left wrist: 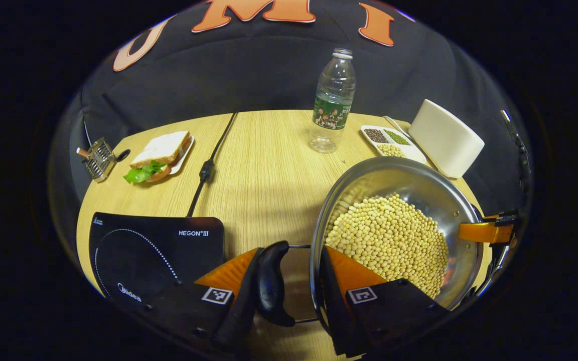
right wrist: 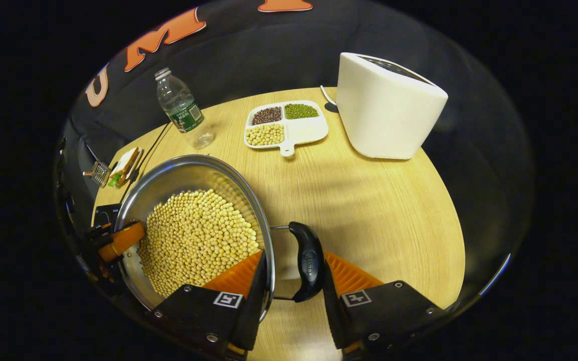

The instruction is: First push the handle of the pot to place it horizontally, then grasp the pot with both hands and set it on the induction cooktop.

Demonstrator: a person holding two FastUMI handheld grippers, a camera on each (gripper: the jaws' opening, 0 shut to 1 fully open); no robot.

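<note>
The steel pot [left wrist: 399, 200], heaped with pale soybeans [left wrist: 389, 240], sat on the wooden table [left wrist: 269, 170] at about four o'clock in the left gripper view, beside the black induction cooktop [left wrist: 153, 255] at eight o'clock and not on it. The left claw [left wrist: 289, 291] straddled the pot's near side handle [left wrist: 271, 283]: one finger lay against the outside of the black grip, the other reached over the rim into the pot, so the jaws were part open with the handle and rim between them; whether both pressed home I could not tell. In the right gripper view the pot [right wrist: 193, 175] lay at eight o'clock, and the right claw [right wrist: 291, 286] stood likewise about the opposite handle [right wrist: 308, 260], one finger inside the rim, the other close beside the grip; its hold could not be judged either. Farther off stood a water bottle [left wrist: 333, 100], a divided dish of beans [right wrist: 286, 123], a white toaster [right wrist: 387, 108] and a sandwich [left wrist: 161, 155].
</note>
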